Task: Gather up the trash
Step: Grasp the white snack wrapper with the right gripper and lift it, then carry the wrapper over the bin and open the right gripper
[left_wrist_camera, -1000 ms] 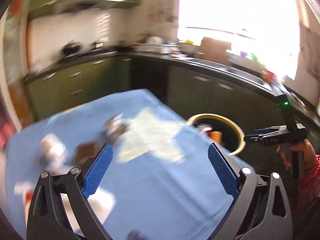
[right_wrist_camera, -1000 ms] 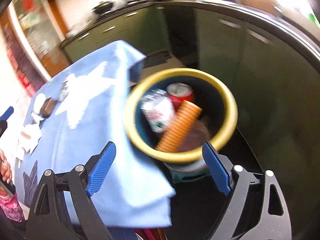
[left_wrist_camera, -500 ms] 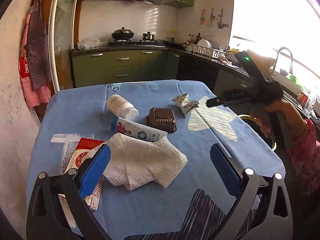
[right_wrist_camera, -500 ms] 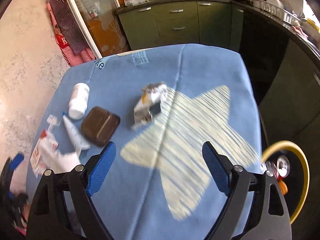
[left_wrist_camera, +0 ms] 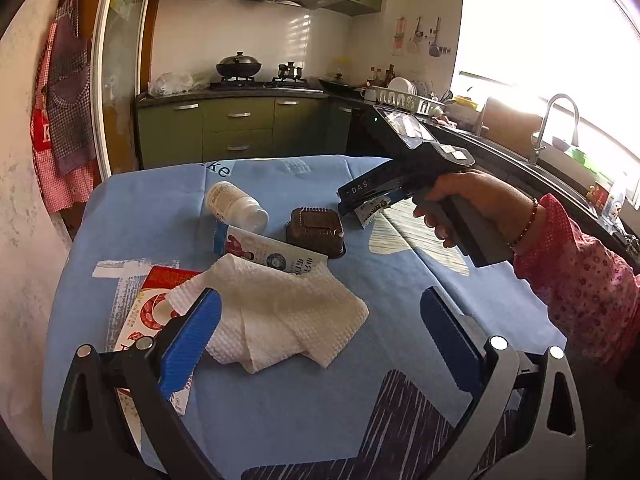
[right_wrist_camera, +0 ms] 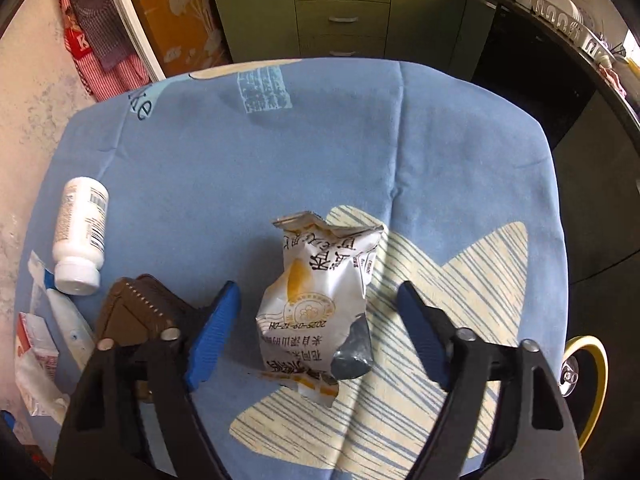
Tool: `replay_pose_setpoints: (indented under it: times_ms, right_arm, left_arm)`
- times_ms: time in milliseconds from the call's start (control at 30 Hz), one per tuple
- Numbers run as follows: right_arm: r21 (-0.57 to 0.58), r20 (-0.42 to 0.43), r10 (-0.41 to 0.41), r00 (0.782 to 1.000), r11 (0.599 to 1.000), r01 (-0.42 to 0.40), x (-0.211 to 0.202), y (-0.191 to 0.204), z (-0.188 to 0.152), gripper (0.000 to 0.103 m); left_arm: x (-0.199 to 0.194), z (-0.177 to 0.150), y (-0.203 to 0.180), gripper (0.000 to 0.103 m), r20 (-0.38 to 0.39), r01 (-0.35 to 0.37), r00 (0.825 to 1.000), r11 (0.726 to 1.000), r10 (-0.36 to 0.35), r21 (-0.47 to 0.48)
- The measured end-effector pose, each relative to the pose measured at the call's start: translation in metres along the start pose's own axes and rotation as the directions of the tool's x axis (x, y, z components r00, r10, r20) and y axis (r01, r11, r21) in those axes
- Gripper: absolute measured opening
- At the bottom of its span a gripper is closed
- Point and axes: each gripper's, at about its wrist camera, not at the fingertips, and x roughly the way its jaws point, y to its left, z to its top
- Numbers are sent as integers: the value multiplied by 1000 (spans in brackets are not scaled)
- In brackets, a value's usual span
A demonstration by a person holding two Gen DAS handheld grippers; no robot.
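A crumpled white and yellow snack wrapper lies on the blue tablecloth. My right gripper points steeply down over it. Its jaws are closing with the wrapper between them, and the blue pads stand clear of it on both sides. In the left wrist view the wrapper peeks out under that gripper, held by a hand. My left gripper hangs open over a white paper towel, gripping nothing.
A white bottle lies on its side beside a brown plastic tray. A printed tube and red printed paper lie by the towel. The yellow-rimmed bin stands past the table's right edge. Kitchen cabinets stand behind.
My right gripper swung from above the bin to the table, came down over the wrapper and narrowed its jaws. My left gripper turned from the bin side toward the paper towel, then held still.
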Motion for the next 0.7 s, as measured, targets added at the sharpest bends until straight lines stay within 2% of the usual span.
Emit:
replay_pose_setpoints:
  times_ms: [33,167,333,500,700]
  right_arm:
    - [-6,8,-13,1000,1000,13,0,0,-1,67]
    - [-1,18,-26,1000,1000,26,-5,-4,-4,42]
    - [24,68,8,998,1000,-10,-28,-15,-17,39]
    - [58,134,36,990,997,-44,-67,-40,-54,39]
    - [187,197,-56,979,982,19,-108,-104,-115,40]
  left_arm:
    - [-1,0,0,98,-1,2,1000,1000,-2,-3]
    - [1,-3,-1,98,-9,4,1000,1000,-4,-7]
    - [0,-3,-8,98,-10,9,1000,1000,-9,4]
    - [-1,-3,-15,98,-10,11,1000,1000,-11,21]
    - [2,-4,-25,98,-20,30,999,999,-30,32]
